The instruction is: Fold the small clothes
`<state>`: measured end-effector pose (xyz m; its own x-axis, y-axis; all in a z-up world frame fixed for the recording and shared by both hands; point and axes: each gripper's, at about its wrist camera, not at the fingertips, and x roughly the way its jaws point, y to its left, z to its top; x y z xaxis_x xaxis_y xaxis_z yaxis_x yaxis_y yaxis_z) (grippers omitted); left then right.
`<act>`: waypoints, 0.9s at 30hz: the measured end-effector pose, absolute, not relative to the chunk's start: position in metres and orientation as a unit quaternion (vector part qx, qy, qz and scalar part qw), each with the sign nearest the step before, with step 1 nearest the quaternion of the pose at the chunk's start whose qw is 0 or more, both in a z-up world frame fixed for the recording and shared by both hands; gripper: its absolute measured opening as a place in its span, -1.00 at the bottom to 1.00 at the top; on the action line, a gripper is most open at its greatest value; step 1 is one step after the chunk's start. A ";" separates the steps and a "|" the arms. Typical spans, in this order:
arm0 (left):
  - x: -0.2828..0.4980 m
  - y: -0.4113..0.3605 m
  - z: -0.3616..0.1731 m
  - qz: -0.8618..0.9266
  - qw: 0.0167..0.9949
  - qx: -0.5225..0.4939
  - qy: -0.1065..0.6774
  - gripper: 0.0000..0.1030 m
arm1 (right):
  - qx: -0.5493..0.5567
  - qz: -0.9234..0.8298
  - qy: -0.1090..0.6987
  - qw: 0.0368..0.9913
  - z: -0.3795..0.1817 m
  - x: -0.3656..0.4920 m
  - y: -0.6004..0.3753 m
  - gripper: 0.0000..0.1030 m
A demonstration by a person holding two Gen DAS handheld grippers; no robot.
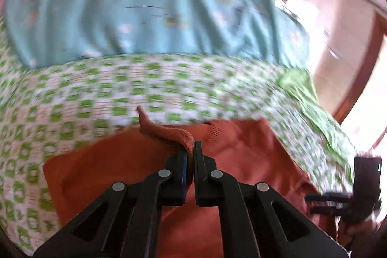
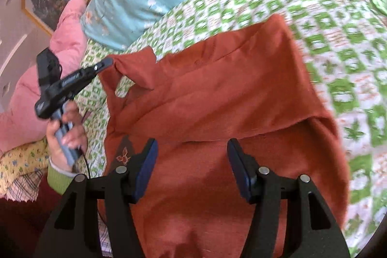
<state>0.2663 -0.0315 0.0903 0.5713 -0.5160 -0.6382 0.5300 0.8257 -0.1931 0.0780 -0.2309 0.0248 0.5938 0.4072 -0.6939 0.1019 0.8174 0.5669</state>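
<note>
While pinched at one edge by the left gripper [image 1: 190, 151], rust-orange knit garment [image 2: 217, 93] lifted off green-checked bedspread [image 2: 338, 45] beneath spread, empty right gripper [image 2: 192, 149]; risked slipping free, thin hold.

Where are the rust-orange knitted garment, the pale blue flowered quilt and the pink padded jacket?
Rust-orange knitted garment [image 2: 217, 93]: right wrist view, middle of its spread body.
Pale blue flowered quilt [image 1: 145, 6]: left wrist view, its rumpled middle.
Pink padded jacket [image 2: 65, 40]: right wrist view, upper bulge.

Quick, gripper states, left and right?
Left gripper: shut on an edge of the orange garment.
Right gripper: open, above the garment, holding nothing.
</note>
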 end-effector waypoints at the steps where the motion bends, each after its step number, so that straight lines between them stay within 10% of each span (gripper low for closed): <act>1: 0.260 -0.044 0.086 -0.306 0.882 0.020 0.358 -0.96 | 0.293 0.083 0.438 0.846 0.025 0.075 -0.236 0.18; 13: 0.226 -0.094 0.001 -0.324 0.838 0.092 0.429 -0.67 | 0.338 0.033 0.425 0.839 0.009 0.079 -0.269 0.18; 27: 0.177 0.053 0.006 -0.208 0.869 0.037 0.447 -0.46 | 0.300 0.111 0.444 0.837 0.002 0.227 -0.217 0.18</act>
